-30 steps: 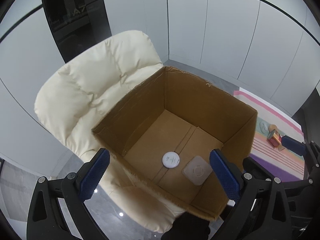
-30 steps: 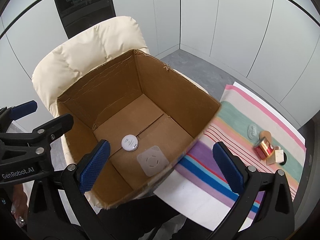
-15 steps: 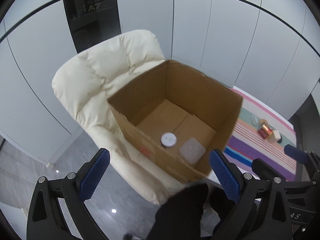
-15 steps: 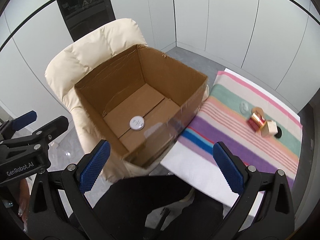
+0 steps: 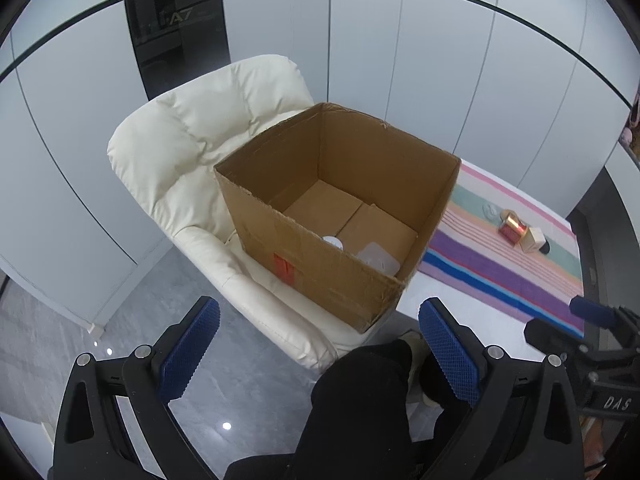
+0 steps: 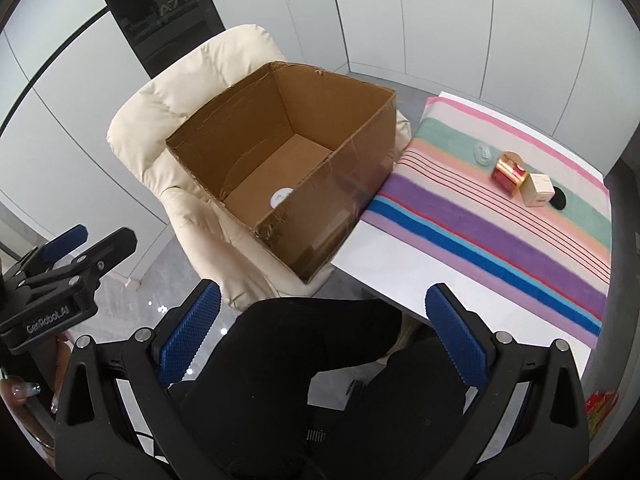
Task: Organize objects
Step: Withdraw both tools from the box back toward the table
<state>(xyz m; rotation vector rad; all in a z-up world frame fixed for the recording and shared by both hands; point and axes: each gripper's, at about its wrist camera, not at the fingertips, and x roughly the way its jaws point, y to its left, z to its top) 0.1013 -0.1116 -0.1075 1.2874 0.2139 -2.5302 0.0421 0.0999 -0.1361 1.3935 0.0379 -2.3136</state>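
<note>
An open cardboard box (image 5: 312,256) (image 6: 336,200) sits on a cream armchair (image 5: 208,148) (image 6: 188,92). Inside lie a white round disc (image 5: 333,241) (image 6: 281,197) and a pale square pad (image 5: 378,260), both partly hidden by the box wall. On the striped cloth (image 5: 500,268) (image 6: 500,216) lie a red-gold box (image 5: 513,231) (image 6: 508,172), a cream cube (image 5: 534,241) (image 6: 540,195), a clear round lid (image 6: 483,155) and a black disc (image 6: 558,200). My left gripper (image 5: 318,352) and right gripper (image 6: 320,336) are open and empty, held back from the box above the person's dark legs.
The white table (image 6: 400,276) carries the striped cloth to the right of the chair. Grey panelled walls and a dark door (image 5: 176,24) stand behind. The grey floor (image 5: 120,344) lies to the left. The left gripper shows in the right wrist view (image 6: 60,272).
Both grippers have pulled back and up from the box; it looks smaller and farther now. Both stay open and empty. The objects have not moved.
</note>
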